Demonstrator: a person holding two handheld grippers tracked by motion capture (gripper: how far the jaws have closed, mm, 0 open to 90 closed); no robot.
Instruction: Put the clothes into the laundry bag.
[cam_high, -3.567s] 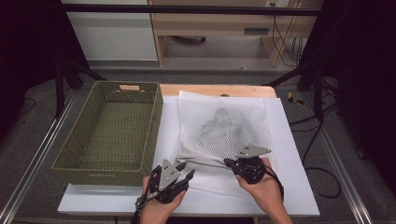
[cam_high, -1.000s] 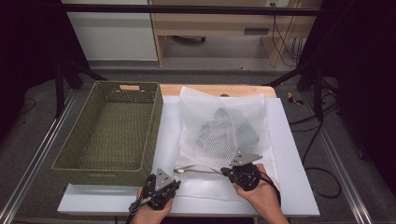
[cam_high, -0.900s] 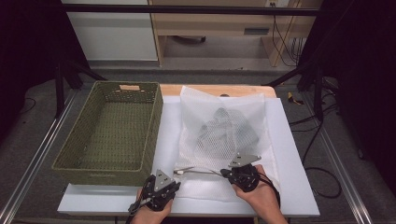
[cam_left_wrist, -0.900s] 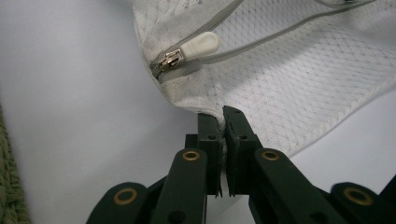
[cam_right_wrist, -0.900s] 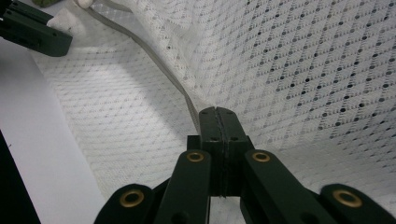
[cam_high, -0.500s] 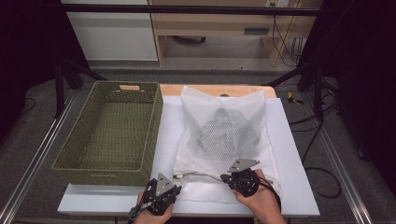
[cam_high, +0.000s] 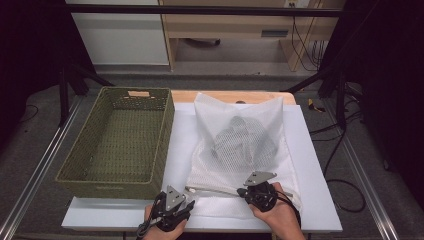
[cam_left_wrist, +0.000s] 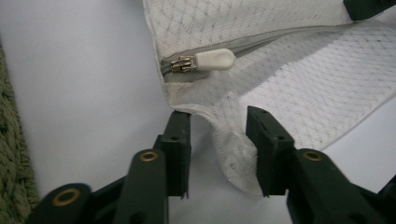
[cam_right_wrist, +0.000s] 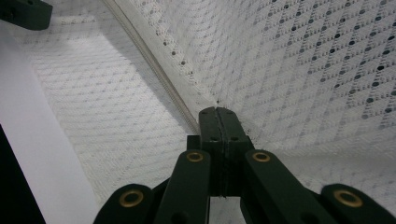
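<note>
A white mesh bag (cam_high: 240, 150) with a dark garment (cam_high: 239, 136) inside lies on the white table top (cam_high: 180, 135). Its grey zipper runs along the near edge, with the white pull (cam_left_wrist: 215, 59) at the left end. My left gripper (cam_high: 187, 202) (cam_left_wrist: 219, 116) sits at the bag's near left corner. Its jaws have just been opening and now stand apart, with a fold of mesh loose between them. My right gripper (cam_high: 245, 191) (cam_right_wrist: 217, 112) is shut on the mesh beside the zipper seam (cam_right_wrist: 159, 70).
A green woven basket (cam_high: 112, 182) with nothing in it stands to the left of the bag, close to my left gripper. The table's near edge runs just below both hands. Cables lie on the floor at the right.
Since the earliest frame both hands have drawn back toward the table's near edge, and the bag's zipper edge came with them. In the last second they hardly shifted.
</note>
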